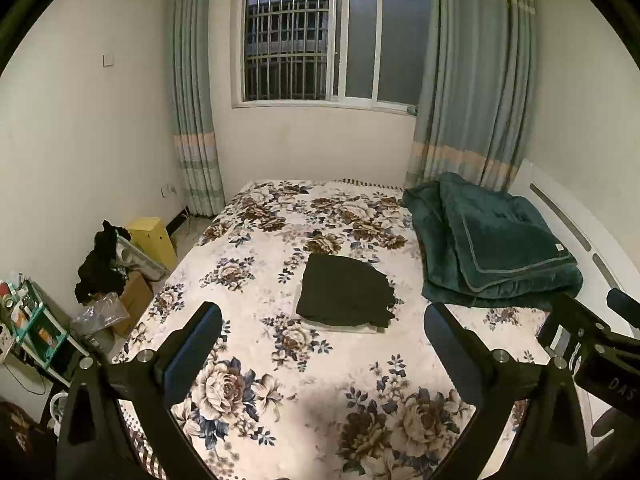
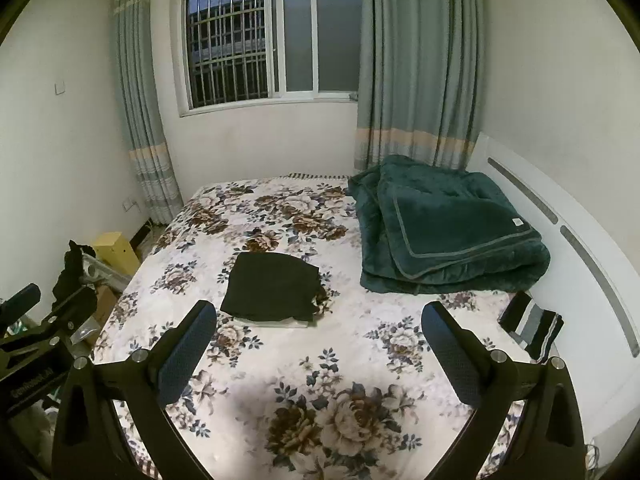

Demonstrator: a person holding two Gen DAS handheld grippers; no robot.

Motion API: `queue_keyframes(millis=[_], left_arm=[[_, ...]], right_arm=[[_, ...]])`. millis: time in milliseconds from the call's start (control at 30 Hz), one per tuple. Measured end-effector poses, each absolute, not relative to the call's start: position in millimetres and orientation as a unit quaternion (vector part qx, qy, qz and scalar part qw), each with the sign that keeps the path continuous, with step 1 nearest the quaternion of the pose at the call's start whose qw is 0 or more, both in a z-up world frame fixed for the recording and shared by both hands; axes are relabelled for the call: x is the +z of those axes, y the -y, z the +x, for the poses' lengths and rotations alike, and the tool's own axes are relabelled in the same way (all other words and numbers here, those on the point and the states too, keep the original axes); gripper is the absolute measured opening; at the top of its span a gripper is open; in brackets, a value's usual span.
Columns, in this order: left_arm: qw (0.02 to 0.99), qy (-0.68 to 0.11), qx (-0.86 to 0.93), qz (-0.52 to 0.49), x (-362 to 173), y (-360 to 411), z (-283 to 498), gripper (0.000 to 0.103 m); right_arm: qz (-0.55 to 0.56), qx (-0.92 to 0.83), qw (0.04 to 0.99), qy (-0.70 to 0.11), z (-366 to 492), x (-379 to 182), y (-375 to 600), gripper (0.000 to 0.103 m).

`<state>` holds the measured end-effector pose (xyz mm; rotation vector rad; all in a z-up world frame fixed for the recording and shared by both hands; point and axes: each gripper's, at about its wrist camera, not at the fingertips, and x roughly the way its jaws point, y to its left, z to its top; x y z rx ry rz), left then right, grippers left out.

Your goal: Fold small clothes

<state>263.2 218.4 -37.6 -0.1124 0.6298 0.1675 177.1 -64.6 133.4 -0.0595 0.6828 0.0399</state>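
A folded dark garment (image 1: 345,291) lies on top of a folded white garment (image 1: 320,326) in the middle of the floral bed (image 1: 260,360). It also shows in the right wrist view (image 2: 274,286), with the white piece (image 2: 276,323) under it. My left gripper (image 1: 322,328) is open and empty, held above the bed short of the stack. My right gripper (image 2: 318,326) is open and empty, held above the bed to the right of the stack. A striped black and white garment (image 2: 532,330) lies at the bed's right edge by the headboard.
A folded dark green blanket (image 1: 492,248) lies at the far right of the bed (image 2: 448,236). A white headboard (image 2: 580,240) runs along the right. Boxes, bags and dark clothes (image 1: 104,268) clutter the floor on the left. A window with curtains is behind.
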Motion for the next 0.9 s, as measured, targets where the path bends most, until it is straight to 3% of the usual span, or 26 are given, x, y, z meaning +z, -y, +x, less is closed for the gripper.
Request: queue_keyframes(millis=[900], left_arm=[[0.946, -0.309, 0.077, -0.059, -33.2, -224.1, 265.1, 0.103]], right_arm=[[-0.026, 0.019, 0.941, -0.335, 175.6, 133.7, 59.4, 0.103]])
